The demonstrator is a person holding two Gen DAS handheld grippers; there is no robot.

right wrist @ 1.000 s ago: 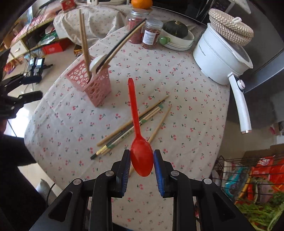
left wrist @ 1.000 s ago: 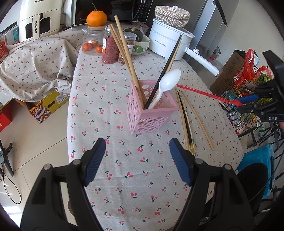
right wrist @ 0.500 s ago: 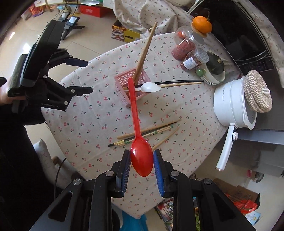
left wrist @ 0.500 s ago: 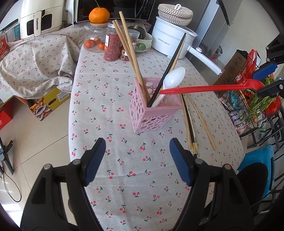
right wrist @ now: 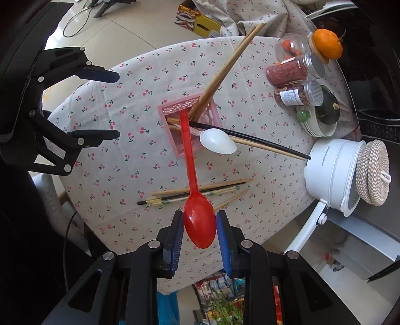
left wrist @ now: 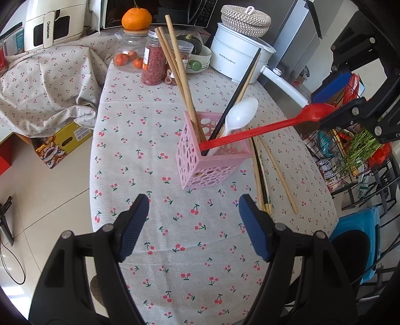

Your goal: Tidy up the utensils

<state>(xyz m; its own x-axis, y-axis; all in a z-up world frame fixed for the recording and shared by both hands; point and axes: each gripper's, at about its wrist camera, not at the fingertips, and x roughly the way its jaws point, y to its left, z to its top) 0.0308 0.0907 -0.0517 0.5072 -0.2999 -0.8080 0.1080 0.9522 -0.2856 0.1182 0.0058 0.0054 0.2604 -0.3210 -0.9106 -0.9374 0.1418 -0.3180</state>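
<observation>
A table (left wrist: 155, 250) covered with a cherry-print cloth fills both views, and a matching cloth (left wrist: 47, 82) is heaped at its far left end. At the far end of the table stands a white electric pot (left wrist: 237, 60) with a woven lid (left wrist: 246, 17) on top, and next to it sit a bowl holding a dark squash (right wrist: 325, 107), three jars (left wrist: 152, 65) and an orange (left wrist: 136, 18) resting on one of them. Near the middle of the table stands a pink perforated basket (left wrist: 207, 167); wooden chopsticks (left wrist: 175, 62), a black chopstick (left wrist: 240, 95) and a white spoon (left wrist: 241, 112) lean out of it. More loose chopsticks (right wrist: 200, 192) lie flat on the cloth just beside the basket, on the side toward the right gripper. The right gripper (right wrist: 200, 231) has its fingers narrow, clamped on the bowl of a red spoon (right wrist: 197, 215), whose long handle slants down so that its tip is over the mouth of the basket; whether it touches the rim cannot be told. The left gripper (left wrist: 193, 225) hangs above the near part of the table with its fingers spread wide and nothing between them.
</observation>
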